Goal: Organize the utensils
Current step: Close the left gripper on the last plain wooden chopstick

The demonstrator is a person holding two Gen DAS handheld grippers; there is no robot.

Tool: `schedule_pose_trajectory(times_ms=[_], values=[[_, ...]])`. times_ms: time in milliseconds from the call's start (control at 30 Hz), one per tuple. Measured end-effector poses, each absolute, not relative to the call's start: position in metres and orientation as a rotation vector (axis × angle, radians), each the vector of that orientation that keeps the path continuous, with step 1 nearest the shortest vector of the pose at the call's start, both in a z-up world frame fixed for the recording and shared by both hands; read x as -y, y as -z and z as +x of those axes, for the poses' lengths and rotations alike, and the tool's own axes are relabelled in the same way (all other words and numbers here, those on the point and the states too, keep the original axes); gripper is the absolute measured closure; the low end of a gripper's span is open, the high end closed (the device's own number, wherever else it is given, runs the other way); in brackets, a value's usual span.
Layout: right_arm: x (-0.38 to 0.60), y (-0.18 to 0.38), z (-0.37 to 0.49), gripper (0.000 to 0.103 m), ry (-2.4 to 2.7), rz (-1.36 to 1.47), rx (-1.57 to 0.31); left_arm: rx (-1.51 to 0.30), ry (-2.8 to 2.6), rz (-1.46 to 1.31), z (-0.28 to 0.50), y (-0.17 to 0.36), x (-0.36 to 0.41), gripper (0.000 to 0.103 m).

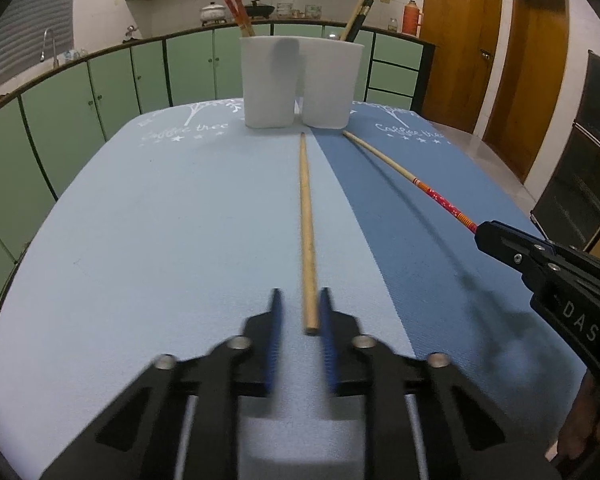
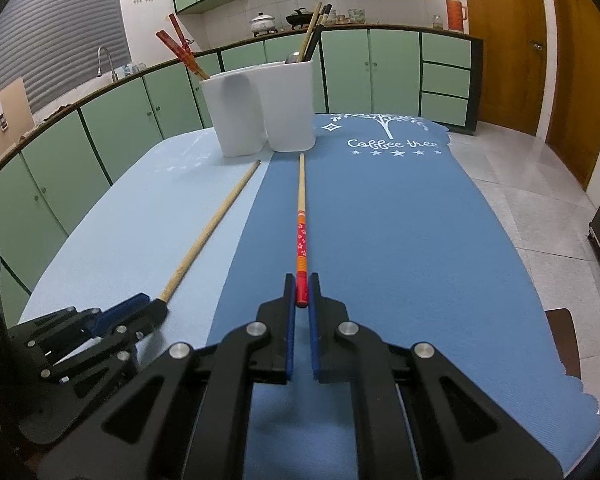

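A plain wooden chopstick (image 1: 306,216) lies on the light blue mat, its near end between the fingers of my left gripper (image 1: 300,304), which is open around it with gaps on both sides. A red-patterned chopstick (image 2: 301,216) lies on the dark blue mat; my right gripper (image 2: 301,284) is shut on its red end. It also shows in the left wrist view (image 1: 412,178), as does the right gripper (image 1: 480,232). Two white holders stand at the mats' far end: the left holder (image 1: 270,80) has red chopsticks, the right holder (image 1: 330,82) has wooden and dark ones.
The table's light blue mat (image 1: 160,220) and dark blue mat (image 2: 400,240) lie side by side. Green kitchen cabinets (image 1: 100,92) run behind and to the left. Wooden doors (image 1: 460,40) and tiled floor lie to the right.
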State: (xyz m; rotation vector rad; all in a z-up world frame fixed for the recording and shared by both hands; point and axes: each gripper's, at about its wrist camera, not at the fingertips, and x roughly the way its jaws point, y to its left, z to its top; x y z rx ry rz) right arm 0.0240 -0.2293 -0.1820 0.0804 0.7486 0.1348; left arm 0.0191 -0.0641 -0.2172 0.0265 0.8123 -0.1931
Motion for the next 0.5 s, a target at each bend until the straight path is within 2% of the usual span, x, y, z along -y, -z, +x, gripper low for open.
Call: schedule_pose_trajectory(times_ms=[33, 500], values=[[0.229, 0.182, 0.024, 0.098, -0.135, 0.080, -0.751, -0.813, 0.193, 0.022, 0.020, 0.217, 0.063, 0.096], [0.226, 0.177, 0.026, 0.098, -0.141, 0.072, -0.766, -0.753, 0.192, 0.052, 0.014, 0.188, 0.056, 0.096]])
